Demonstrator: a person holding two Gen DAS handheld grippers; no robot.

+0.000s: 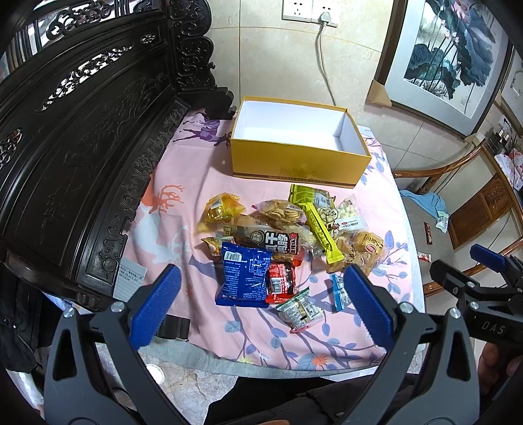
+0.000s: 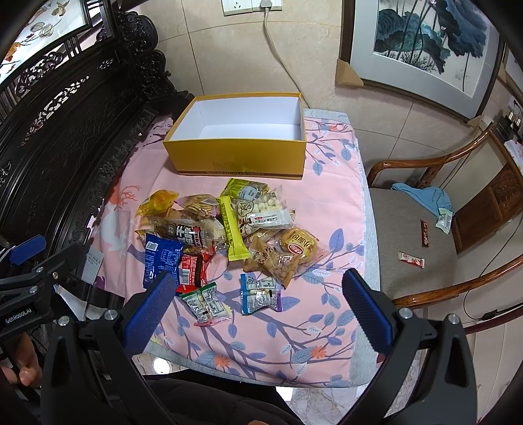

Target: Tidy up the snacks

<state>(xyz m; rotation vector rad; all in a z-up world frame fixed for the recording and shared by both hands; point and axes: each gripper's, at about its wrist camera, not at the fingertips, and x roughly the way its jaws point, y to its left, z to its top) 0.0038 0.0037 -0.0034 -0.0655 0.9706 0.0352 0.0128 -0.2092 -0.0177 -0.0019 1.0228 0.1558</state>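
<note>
A pink floral cloth (image 2: pixel 268 330) covers the table, which stands against a tiled wall (image 2: pixel 307 59) bearing a socket plate (image 2: pixel 251 6) and a framed lotus painting (image 2: pixel 428 39). Dark carved wooden furniture (image 1: pixel 75 137) rises on the left; a wooden armchair (image 2: pixel 457 183) with a blue cloth (image 2: pixel 421 196) on its seat stands on the right. At the far side of the cloth sits an open yellow box (image 1: pixel 294 160), its white inside bare. Just near of it lies the pile of snack packets (image 2: pixel 228 229), with a blue packet (image 1: pixel 243 278) at the near left. The left gripper (image 1: pixel 261 300) and right gripper (image 2: pixel 258 307) hover at the near edge, fingers spread wide and holding nothing.
</note>
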